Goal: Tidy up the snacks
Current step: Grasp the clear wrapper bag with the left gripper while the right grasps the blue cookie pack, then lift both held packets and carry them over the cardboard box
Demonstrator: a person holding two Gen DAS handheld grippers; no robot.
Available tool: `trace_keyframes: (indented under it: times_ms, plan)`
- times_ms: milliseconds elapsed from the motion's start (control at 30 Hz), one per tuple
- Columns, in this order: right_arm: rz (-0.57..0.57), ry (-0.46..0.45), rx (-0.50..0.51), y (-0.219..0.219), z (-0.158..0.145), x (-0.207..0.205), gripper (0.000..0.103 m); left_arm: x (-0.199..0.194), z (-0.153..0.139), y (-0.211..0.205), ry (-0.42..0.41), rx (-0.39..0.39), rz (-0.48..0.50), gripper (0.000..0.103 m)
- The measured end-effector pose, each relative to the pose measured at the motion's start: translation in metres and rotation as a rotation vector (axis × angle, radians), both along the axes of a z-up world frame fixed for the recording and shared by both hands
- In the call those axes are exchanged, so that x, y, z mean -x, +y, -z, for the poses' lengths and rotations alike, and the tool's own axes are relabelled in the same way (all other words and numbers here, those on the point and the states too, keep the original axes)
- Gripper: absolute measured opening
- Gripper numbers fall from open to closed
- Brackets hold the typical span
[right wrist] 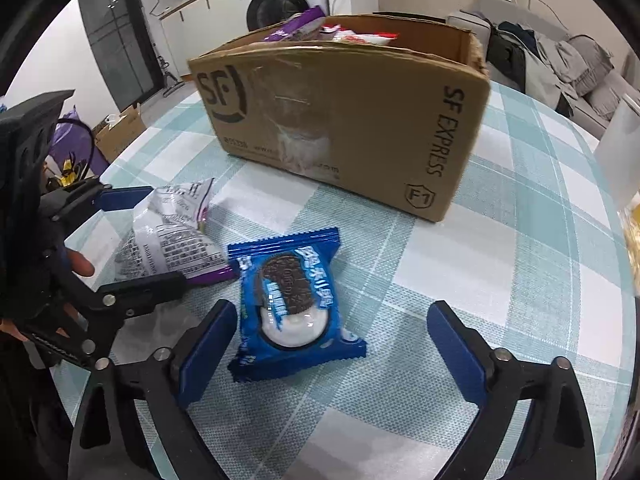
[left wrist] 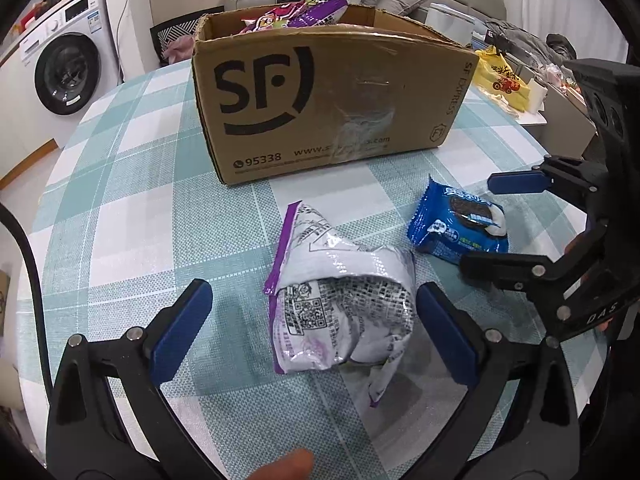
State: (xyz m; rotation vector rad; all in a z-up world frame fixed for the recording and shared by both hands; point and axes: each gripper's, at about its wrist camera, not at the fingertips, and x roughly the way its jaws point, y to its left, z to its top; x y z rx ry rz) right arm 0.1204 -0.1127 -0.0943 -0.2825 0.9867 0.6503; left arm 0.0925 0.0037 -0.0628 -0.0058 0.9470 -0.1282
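Your left gripper [left wrist: 316,328] sits low over the table with its jaws spread wide, blue pads [left wrist: 182,330] angled outward. Your right gripper [right wrist: 334,354] is likewise spread wide, its pads [right wrist: 208,354] well apart. Each gripper shows in the other's view, side on, jaws parted. A fingertip [left wrist: 286,465] of yours shows beneath the left gripper.

1. Your left wrist camera looks low and close across the worktop [left wrist: 132,184] toward the cardboard box [left wrist: 320,100] at upper centre.
2. Your right wrist camera faces that box [right wrist: 360,120] from further right.
3. Both views share box and worktop [right wrist: 520,240].
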Motion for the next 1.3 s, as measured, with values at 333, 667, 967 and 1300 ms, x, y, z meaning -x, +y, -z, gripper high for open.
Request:
trace_keyframes:
  times_ms: [333, 667, 967, 1300]
  plan:
    - [-0.046, 0.004, -0.017, 0.015, 0.003, 0.005, 0.072, 0.003, -0.002, -0.007, -0.011, 0.038, 0.059, 0.055]
    - [-0.082, -0.017, -0.049, 0.013, -0.004, 0.011, 0.047, 0.011, -0.016, -0.005, -0.079, 0.048, 0.055, 0.053]
    - [-0.084, -0.043, -0.081, 0.009, -0.017, 0.013, 0.046, 0.016, -0.029, 0.003, -0.116, 0.071, 0.032, 0.053]
    - [-0.033, -0.112, -0.174, -0.011, -0.048, 0.017, 0.046, 0.027, -0.06, 0.011, -0.212, 0.075, -0.012, 0.053]
